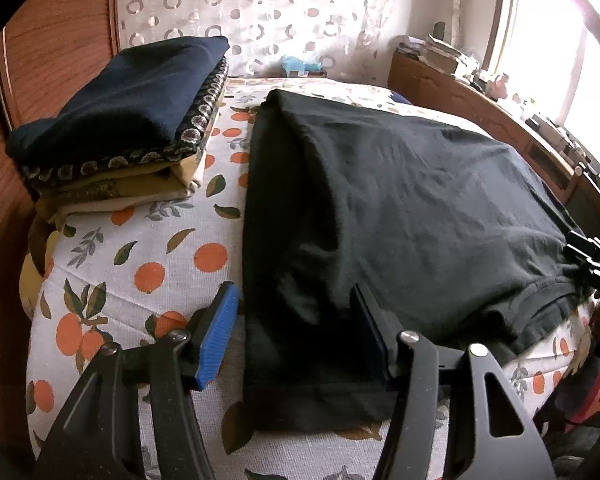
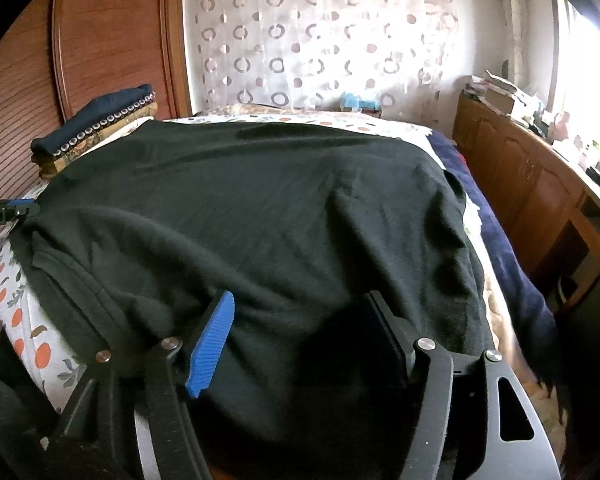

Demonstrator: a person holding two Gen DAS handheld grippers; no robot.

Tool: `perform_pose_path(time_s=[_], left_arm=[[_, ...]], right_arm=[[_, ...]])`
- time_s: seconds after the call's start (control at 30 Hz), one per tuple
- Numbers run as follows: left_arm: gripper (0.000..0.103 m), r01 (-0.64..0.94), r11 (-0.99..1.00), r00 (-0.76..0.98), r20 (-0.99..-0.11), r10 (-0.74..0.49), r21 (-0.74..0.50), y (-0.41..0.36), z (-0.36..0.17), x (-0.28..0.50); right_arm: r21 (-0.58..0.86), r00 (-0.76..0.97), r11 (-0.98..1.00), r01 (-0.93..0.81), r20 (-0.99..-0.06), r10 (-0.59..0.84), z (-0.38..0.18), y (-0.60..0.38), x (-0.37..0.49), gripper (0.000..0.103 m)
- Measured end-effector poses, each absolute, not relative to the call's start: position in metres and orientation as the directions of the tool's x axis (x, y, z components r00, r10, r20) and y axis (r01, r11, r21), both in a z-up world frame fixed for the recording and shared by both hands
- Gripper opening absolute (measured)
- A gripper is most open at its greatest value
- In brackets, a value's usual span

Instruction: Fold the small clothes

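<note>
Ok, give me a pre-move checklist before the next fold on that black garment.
1. Black garment spread on the bed: ok, mostly flat, a few soft wrinkles.
2. Left tongs over the garment's near left edge: ok, jaws apart, astride the edge.
3. Right tongs over the garment's near right part: ok, jaws apart, cloth lying between them.
4. Either tongs gripping cloth: not ok, neither pair is pressed shut on it.
5. Folded stack clear of the garment: ok, a strip of bedsheet separates them.
6. Garment's far right edge lying on the bed: cannot tell, it drops out of sight over the dark blue blanket.
</note>
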State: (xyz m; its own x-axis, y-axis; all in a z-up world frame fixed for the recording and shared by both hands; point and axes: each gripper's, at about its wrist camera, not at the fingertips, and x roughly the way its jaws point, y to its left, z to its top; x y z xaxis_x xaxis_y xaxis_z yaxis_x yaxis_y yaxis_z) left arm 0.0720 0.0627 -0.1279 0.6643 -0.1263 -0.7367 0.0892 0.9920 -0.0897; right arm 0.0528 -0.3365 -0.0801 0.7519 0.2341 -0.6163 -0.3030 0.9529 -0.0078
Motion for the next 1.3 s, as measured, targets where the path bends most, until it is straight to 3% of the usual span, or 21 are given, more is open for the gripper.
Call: perform_pose_path(time_s=[0.07, 0.27, 0.4, 0.83, 1.3], left_arm=[[0.038, 0.093, 0.992, 0.667, -0.735, -0.125, -0.084, 0.062, -0.127, 0.071], [0.011, 0.146, 0.984, 0.660, -0.731, -0.173, -0.101, 0.060, -0.126, 0.071], [0.011, 0.206, 0.961, 0.688, -0.672, -0.275, -0.183, 0.056, -0.108, 0.066], [0.010, 0.470, 0.857, 0.712, -0.482, -0.510, -0.212, -0.037, -0.005, 0.093], [0.010, 0.679, 0.720, 0.578, -0.500, -0.645, -0.143, -0.158, 0.034, 0.103]], right_arm=[[-0.008, 0.755, 0.954, -0.301, -0.613, 0.233, -0.082, -0.336, 0.051, 0.069], [-0.005, 0.758, 0.954, -0.300, -0.609, 0.235, -0.083, -0.338, 0.051, 0.070], [-0.004, 0.757, 0.953, -0.303, -0.608, 0.238, -0.083, -0.341, 0.051, 0.070], [0.006, 0.763, 0.969, -0.248, -0.615, 0.200, -0.061, -0.360, 0.049, 0.070], [0.010, 0.815, 0.988, -0.155, -0.564, 0.133, -0.057, -0.384, 0.014, 0.070]])
